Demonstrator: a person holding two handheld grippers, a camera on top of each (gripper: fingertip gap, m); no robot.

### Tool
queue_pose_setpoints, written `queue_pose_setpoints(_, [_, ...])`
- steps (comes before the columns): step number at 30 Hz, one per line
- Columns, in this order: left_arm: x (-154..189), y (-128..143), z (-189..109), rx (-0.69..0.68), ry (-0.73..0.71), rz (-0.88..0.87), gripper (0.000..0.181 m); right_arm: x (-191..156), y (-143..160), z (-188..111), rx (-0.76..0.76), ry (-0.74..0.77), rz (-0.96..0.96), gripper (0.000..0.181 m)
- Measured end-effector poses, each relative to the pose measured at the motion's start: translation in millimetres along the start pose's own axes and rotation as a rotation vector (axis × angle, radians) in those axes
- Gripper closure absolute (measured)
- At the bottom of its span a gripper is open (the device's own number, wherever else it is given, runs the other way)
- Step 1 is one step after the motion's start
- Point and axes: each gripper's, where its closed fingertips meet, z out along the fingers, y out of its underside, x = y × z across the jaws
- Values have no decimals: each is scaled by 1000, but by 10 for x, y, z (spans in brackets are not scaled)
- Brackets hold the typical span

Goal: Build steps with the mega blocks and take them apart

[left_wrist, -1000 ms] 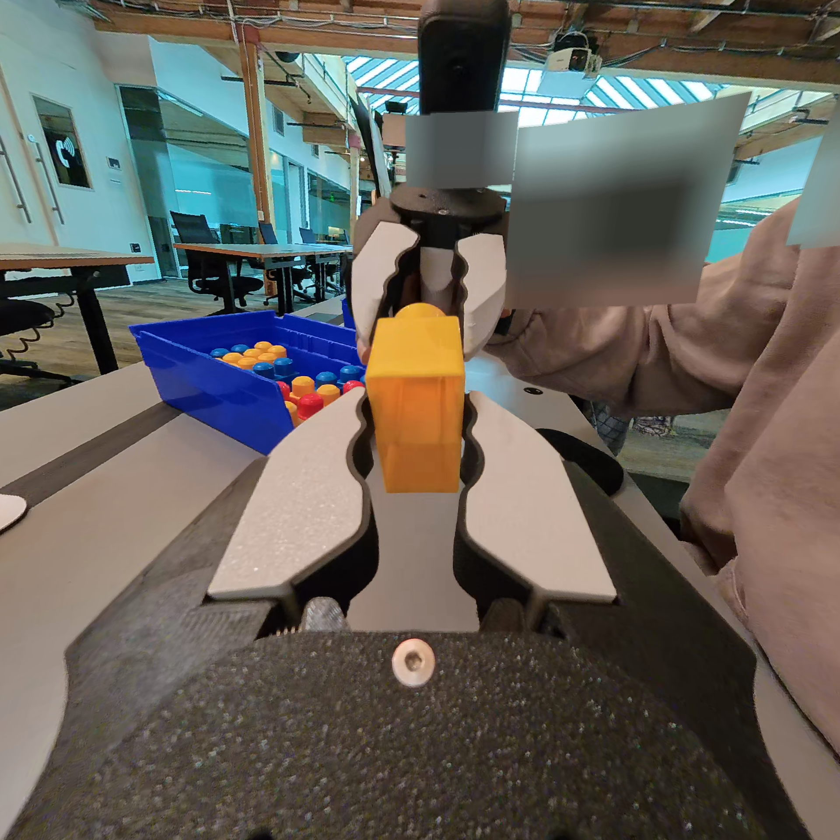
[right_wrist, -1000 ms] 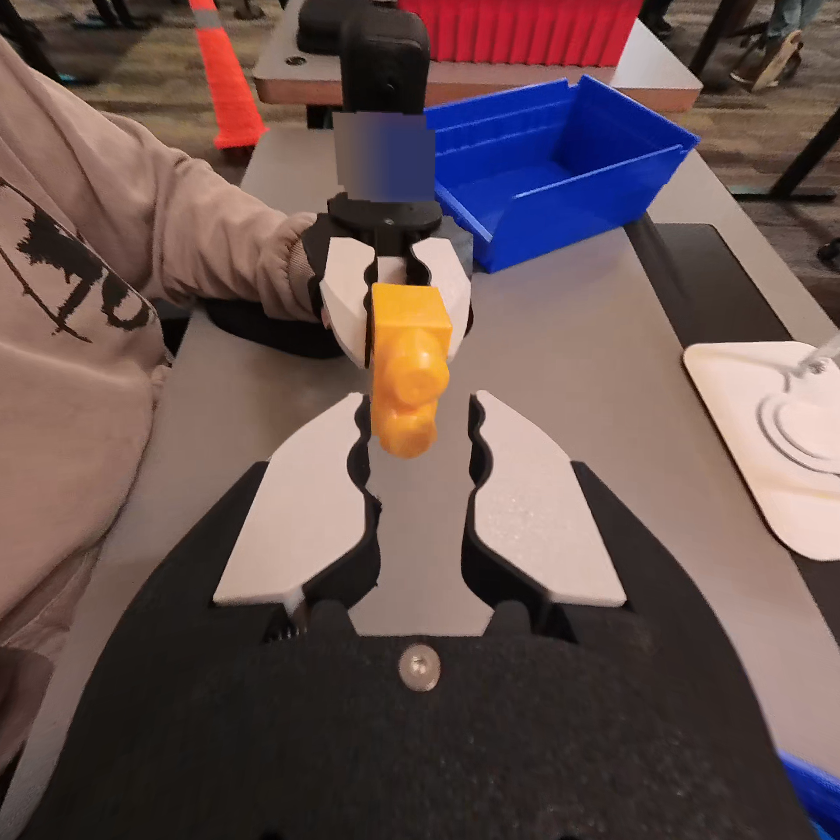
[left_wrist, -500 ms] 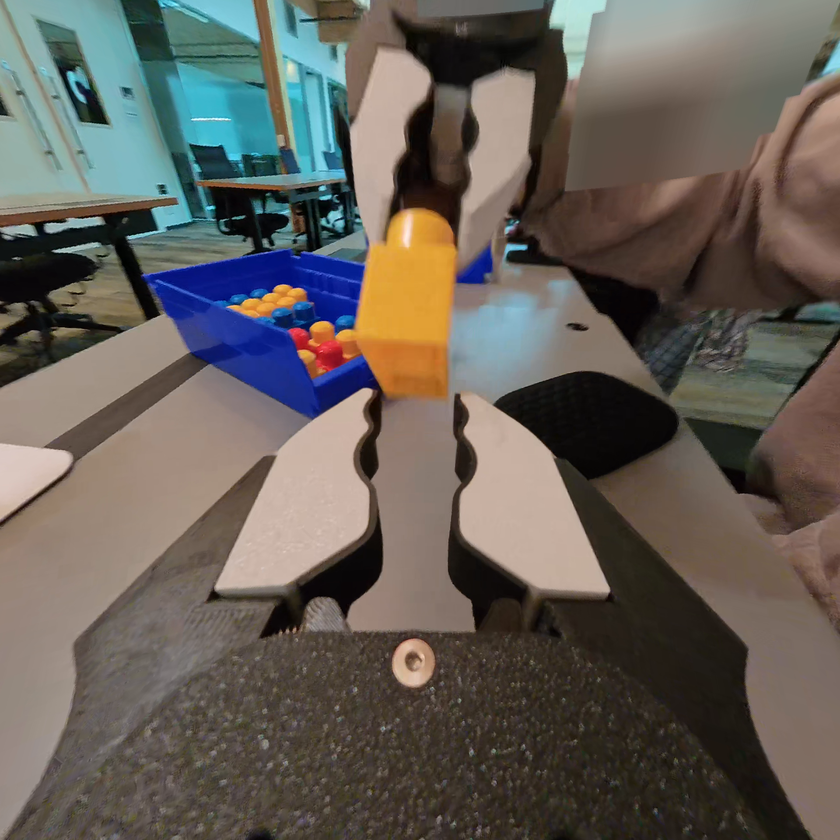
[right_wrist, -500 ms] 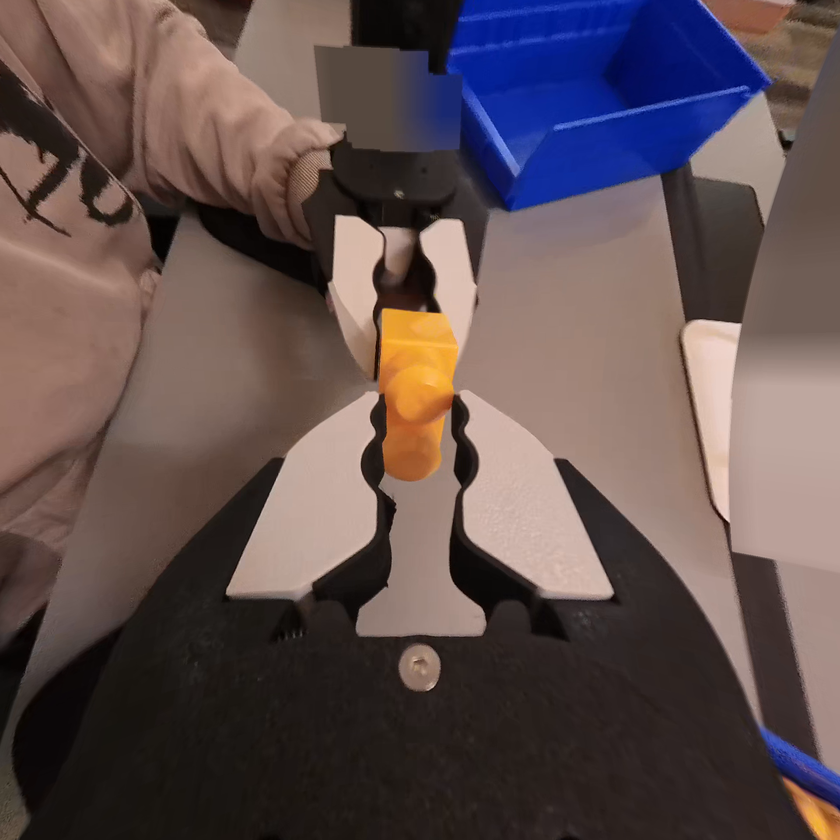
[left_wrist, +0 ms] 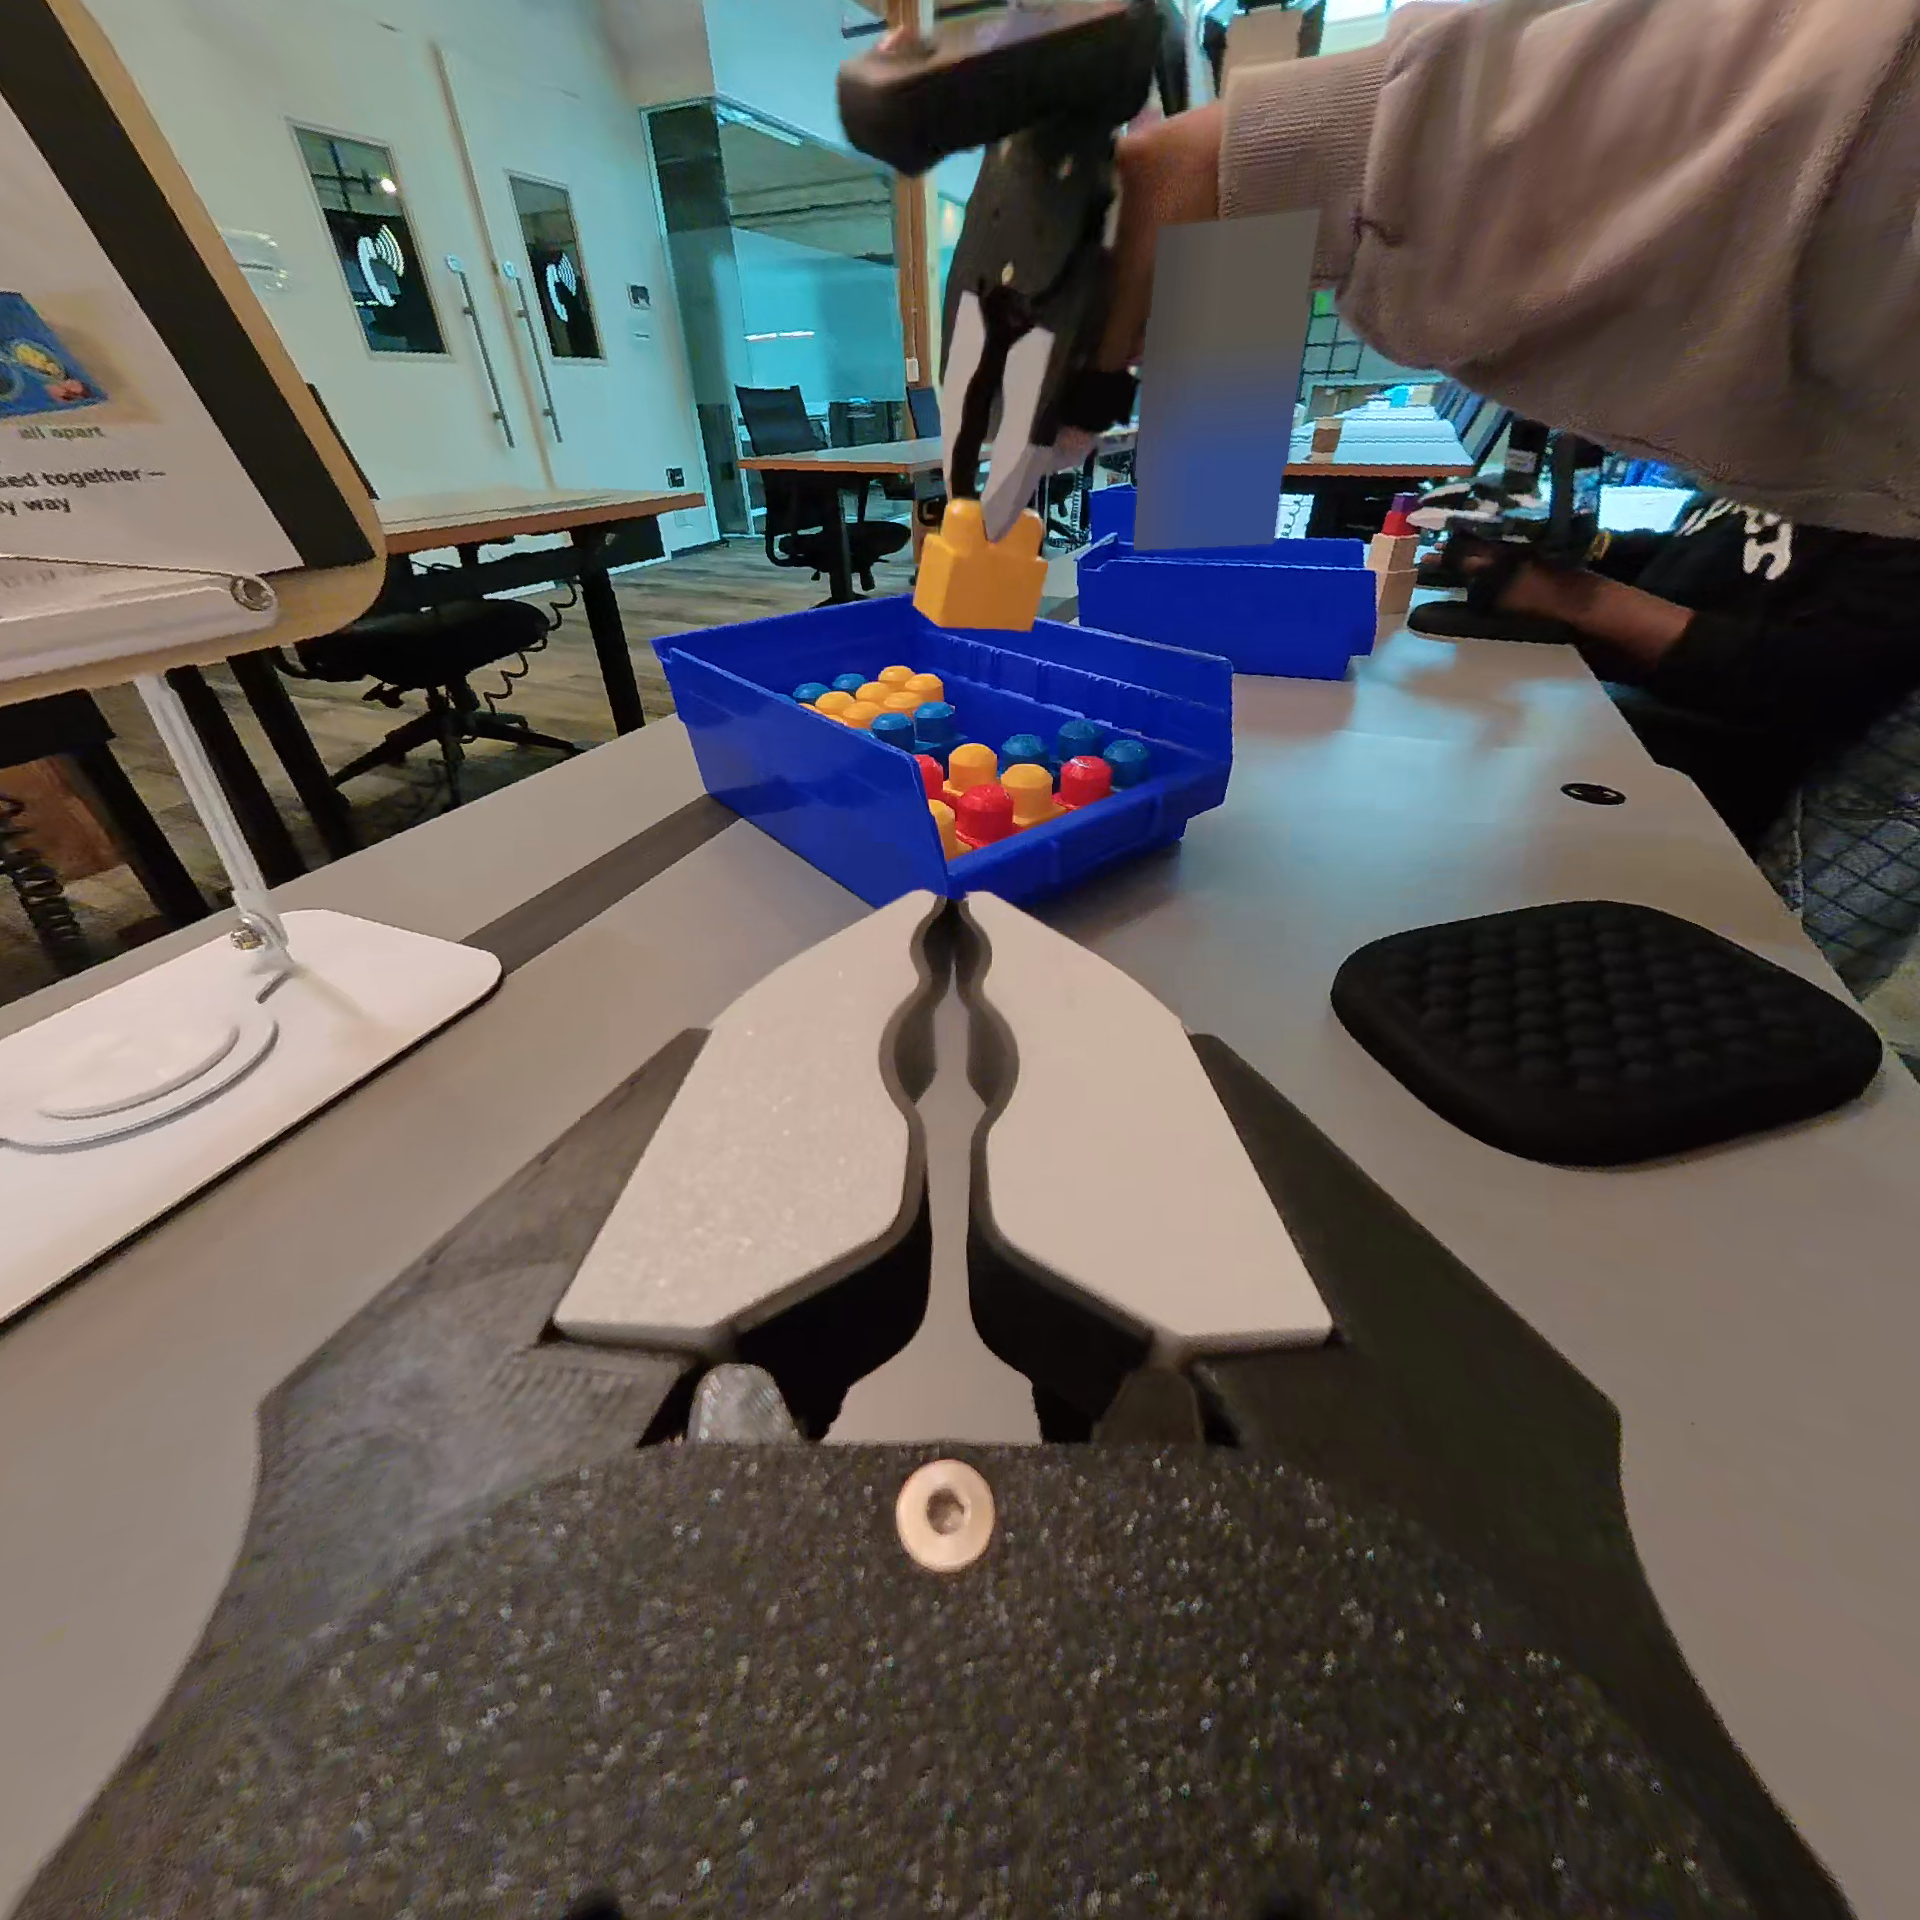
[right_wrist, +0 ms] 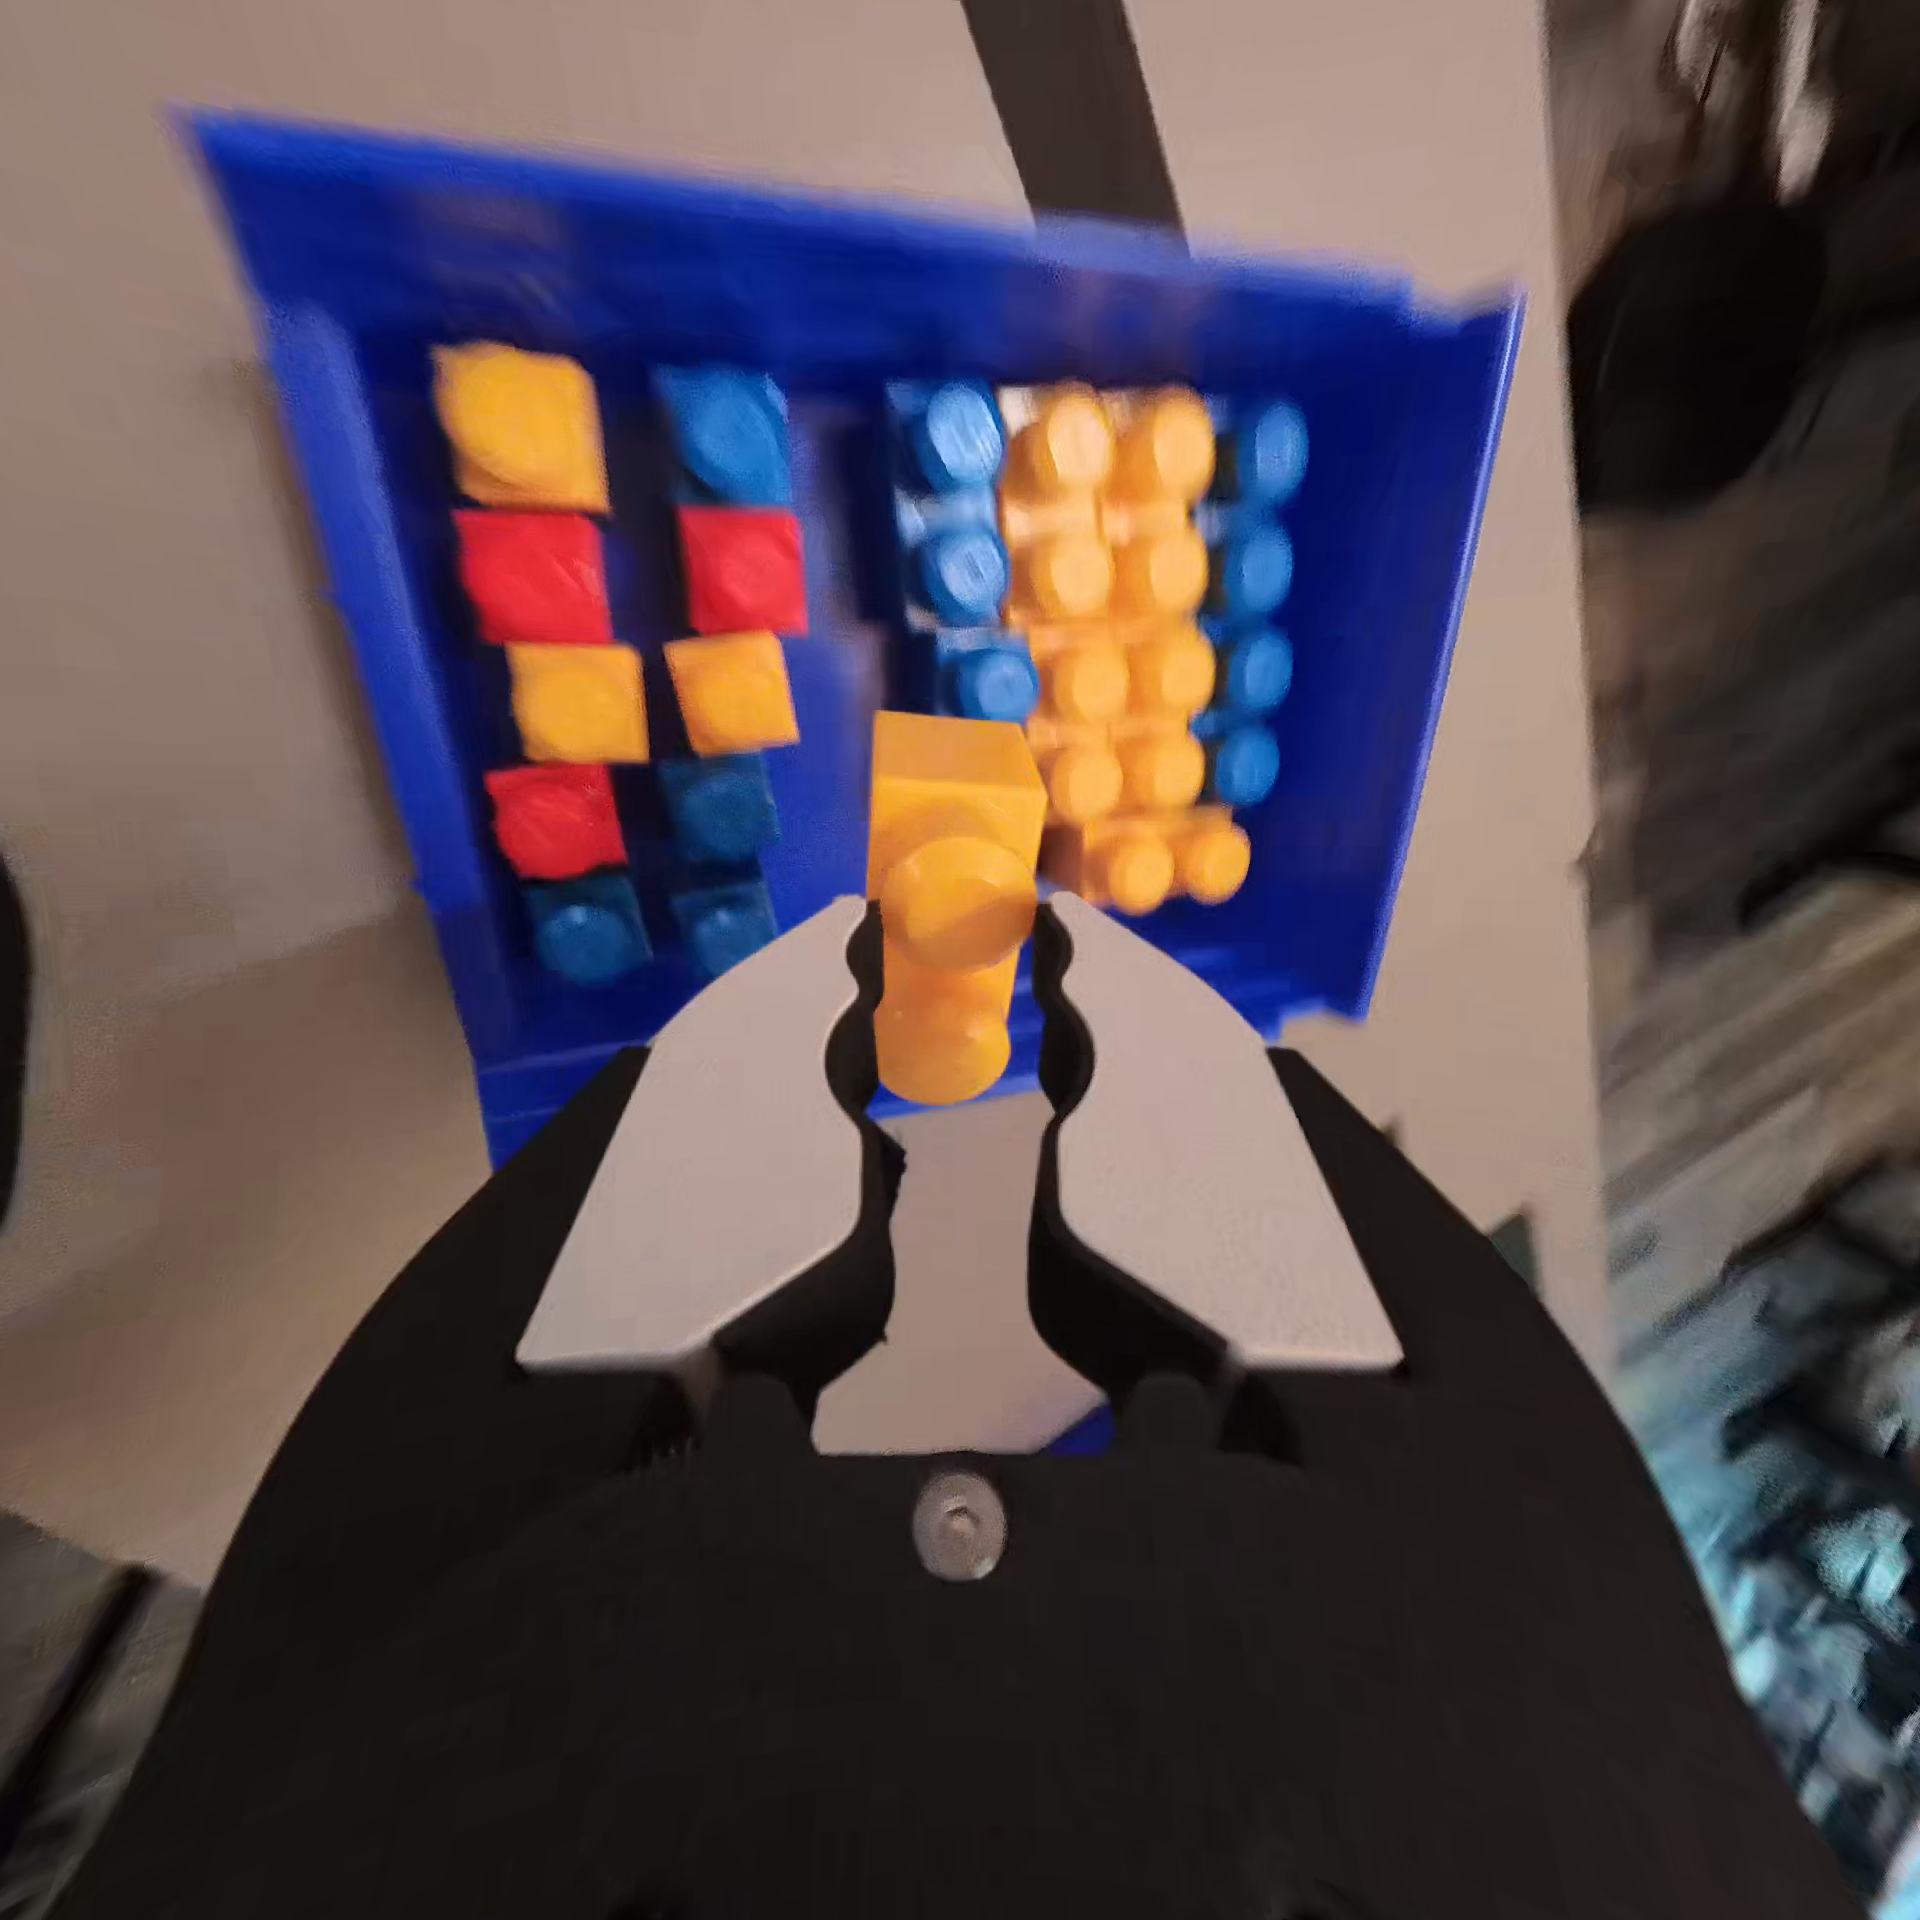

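Note:
My right gripper (right_wrist: 951,914) is shut on a yellow two-stud mega block (right_wrist: 951,883), gripping its studs. It hangs above a blue bin (right_wrist: 343,582) holding several yellow, red and blue blocks (right_wrist: 1112,623). In the left wrist view the same right gripper (left_wrist: 992,509) points down and holds the yellow block (left_wrist: 979,571) just over the bin's (left_wrist: 821,800) far rim. My left gripper (left_wrist: 951,914) is shut and empty, low over the grey table, its tips just short of the bin's near corner.
A white stand base (left_wrist: 208,1049) with a tilted board (left_wrist: 135,416) is at the left. A black textured pad (left_wrist: 1605,1023) lies at the right. A second blue bin (left_wrist: 1226,603) stands behind. Another person's dark sleeve (left_wrist: 1714,623) rests at the far right. Some 35 cm of space lies between my two pairs of fingers.
My left gripper let go of the yellow block and shut empty, drawing back. My right gripper took the block, lifted it and carried it over the blue bin.

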Motion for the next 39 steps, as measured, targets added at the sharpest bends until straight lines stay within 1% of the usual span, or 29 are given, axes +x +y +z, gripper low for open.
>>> queue_pose_setpoints(1, [7,13,7,-5,3,0,181,79,129,104,-65,-1,72,154])
queue_pose_setpoints(5, [30,74,38,-24,16,-5,181,237,459,409,-238,-16,372,154])
queue_pose_setpoints(7, [45,89,45,-30,25,-6,181,245,450,529,-226,-45,514,154])
queue_pose_setpoints(16, [66,81,14,-24,42,-11,181,326,486,821,-323,-11,833,154])
queue_pose_setpoints(21, [79,98,13,-28,49,-9,181,316,574,1063,-310,18,1045,154])
queue_pose_setpoints(24, [78,117,16,-34,51,-6,181,321,579,1191,-265,42,1132,154])
queue_pose_setpoints(27, [60,124,9,-36,46,-2,181,336,593,1259,-226,64,1167,154])
queue_pose_setpoints(32, [14,145,7,-43,31,2,181,444,526,1226,-105,99,1169,152])
queue_pose_setpoints(35, [0,136,1,-39,21,7,181,568,415,1130,36,117,1187,150])
queue_pose_setpoints(37, [-22,122,-9,-32,8,11,181,716,229,962,218,146,1159,151])
queue_pose_setpoints(39, [-56,112,-19,-26,-9,12,181,817,28,715,390,189,1098,151])
